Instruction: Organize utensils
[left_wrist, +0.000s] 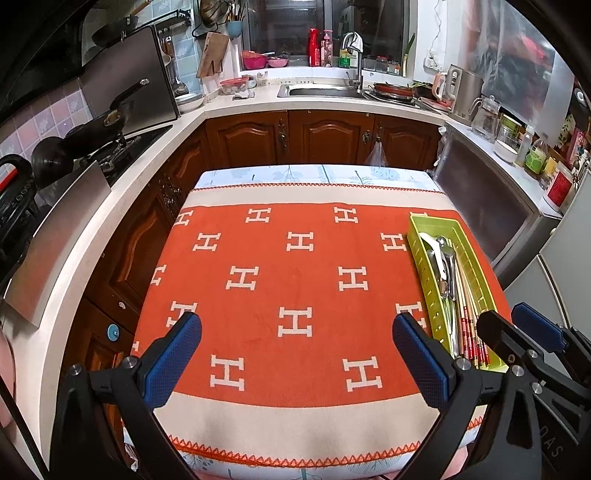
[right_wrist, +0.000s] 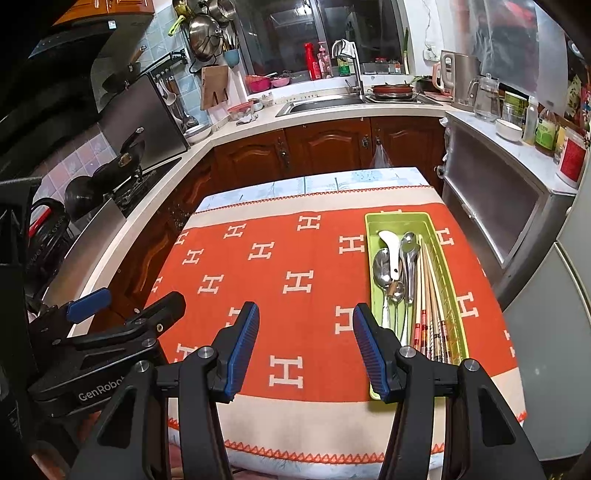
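A green slotted utensil tray (right_wrist: 373, 240) (left_wrist: 417, 236) lies on the right side of an orange cloth with white H marks (right_wrist: 295, 258) (left_wrist: 295, 280). In it are metal spoons (right_wrist: 402, 266) (left_wrist: 445, 266), a white ceramic spoon (right_wrist: 392, 247) and several chopsticks (right_wrist: 430, 295) (left_wrist: 467, 317), all lengthwise. My right gripper (right_wrist: 304, 343) is open over the cloth just left of the tray's near end, with nothing between its fingers. My left gripper (left_wrist: 295, 339) hangs open over the middle of the cloth, empty. Each gripper shows at the edge of the other's view.
The cloth covers a small table in a narrow kitchen. A stove with pans (left_wrist: 110, 125) runs along the left counter, a sink (left_wrist: 321, 90) sits at the back, and a steel cabinet (right_wrist: 491, 210) with jars and bottles stands close on the right.
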